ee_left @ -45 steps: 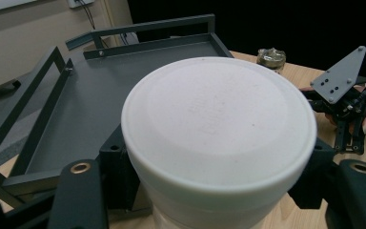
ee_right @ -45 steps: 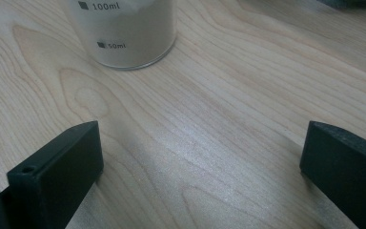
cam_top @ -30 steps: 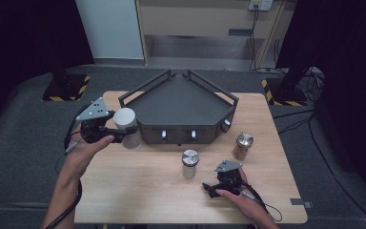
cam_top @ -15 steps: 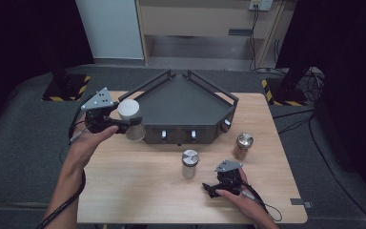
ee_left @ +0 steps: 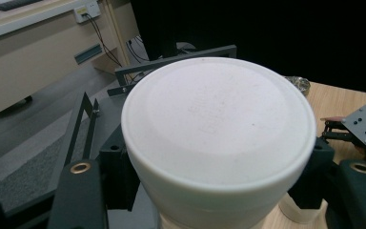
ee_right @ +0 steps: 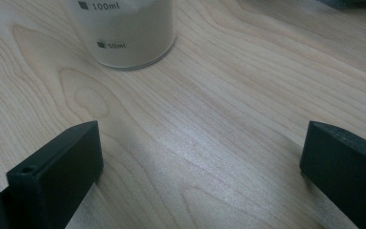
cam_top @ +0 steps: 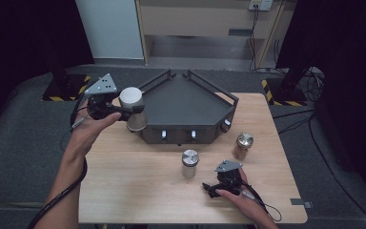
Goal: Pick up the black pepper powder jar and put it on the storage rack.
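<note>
Gleaming white-lidded jar [ee_left: 218, 138], upright

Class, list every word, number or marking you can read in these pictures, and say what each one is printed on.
"100ml" – on the clear measuring jar, beside a small square mark.
"50ml" – lower on the same jar.
Embossed lettering on the white lid held in the left tool: too faint to read.

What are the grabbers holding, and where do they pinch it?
The left gripper holds a white-lidded jar, pinched on its sides just under the lid. The right gripper holds nothing.
</note>
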A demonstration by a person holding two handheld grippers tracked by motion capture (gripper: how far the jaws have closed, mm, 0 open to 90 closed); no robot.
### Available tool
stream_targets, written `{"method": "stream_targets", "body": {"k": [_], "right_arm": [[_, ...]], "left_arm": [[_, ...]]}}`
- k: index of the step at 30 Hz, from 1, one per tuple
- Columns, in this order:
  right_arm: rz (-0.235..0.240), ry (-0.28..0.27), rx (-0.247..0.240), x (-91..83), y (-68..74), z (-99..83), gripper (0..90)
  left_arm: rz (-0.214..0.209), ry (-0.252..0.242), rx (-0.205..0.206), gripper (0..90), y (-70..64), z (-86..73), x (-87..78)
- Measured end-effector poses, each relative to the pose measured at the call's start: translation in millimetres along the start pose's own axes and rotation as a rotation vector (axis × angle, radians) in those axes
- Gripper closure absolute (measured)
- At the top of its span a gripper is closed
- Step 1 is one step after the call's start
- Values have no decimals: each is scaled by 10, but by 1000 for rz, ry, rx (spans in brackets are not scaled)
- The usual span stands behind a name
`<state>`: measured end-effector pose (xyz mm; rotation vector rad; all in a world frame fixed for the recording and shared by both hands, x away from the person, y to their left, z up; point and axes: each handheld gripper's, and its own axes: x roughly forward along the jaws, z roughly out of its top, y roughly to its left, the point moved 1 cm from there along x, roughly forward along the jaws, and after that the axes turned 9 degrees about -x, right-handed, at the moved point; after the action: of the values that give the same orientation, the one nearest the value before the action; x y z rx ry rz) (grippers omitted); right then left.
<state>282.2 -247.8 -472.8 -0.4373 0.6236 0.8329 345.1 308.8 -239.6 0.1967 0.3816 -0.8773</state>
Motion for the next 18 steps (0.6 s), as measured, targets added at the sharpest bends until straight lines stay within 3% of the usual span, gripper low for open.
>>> {"method": "stream_targets", "body": {"k": [18], "right_arm": [[0,1,1,-1,0,1,6]], "left_arm": [[0,8,20,327,143,207,168]]}}
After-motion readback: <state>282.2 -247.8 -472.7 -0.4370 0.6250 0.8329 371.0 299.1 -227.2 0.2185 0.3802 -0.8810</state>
